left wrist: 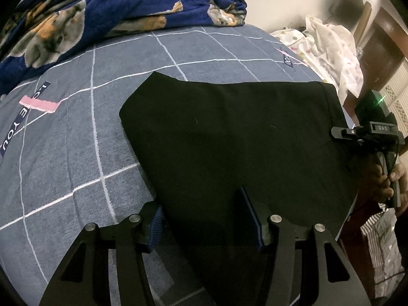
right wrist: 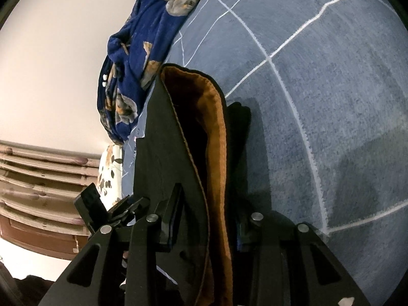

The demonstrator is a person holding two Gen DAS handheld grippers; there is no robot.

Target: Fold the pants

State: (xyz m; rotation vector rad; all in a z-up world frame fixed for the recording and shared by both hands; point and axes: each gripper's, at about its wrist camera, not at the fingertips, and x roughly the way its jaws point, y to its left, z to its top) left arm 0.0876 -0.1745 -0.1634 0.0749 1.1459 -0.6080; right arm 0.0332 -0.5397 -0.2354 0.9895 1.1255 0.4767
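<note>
The black pants point(left wrist: 229, 132) lie folded on a grey-blue checked bedspread point(left wrist: 71, 153). My left gripper point(left wrist: 204, 216) is open, its blue-padded fingers point(left wrist: 248, 211) straddling the near edge of the pants. My right gripper point(left wrist: 339, 132) shows at the pants' right edge, held in a hand. In the right wrist view the right gripper point(right wrist: 204, 219) has its fingers spread either side of the pants' waistband point(right wrist: 211, 137), whose orange-brown lining faces out; the black cloth point(right wrist: 158, 137) runs between the fingers. Whether the pads press the cloth is hidden.
A crumpled blue blanket with animal prints point(left wrist: 89, 15) lies at the far side of the bed. White patterned bedding point(left wrist: 331, 48) is heaped at the right. The bed's edge and a wooden drawer unit point(right wrist: 38, 178) are beside it.
</note>
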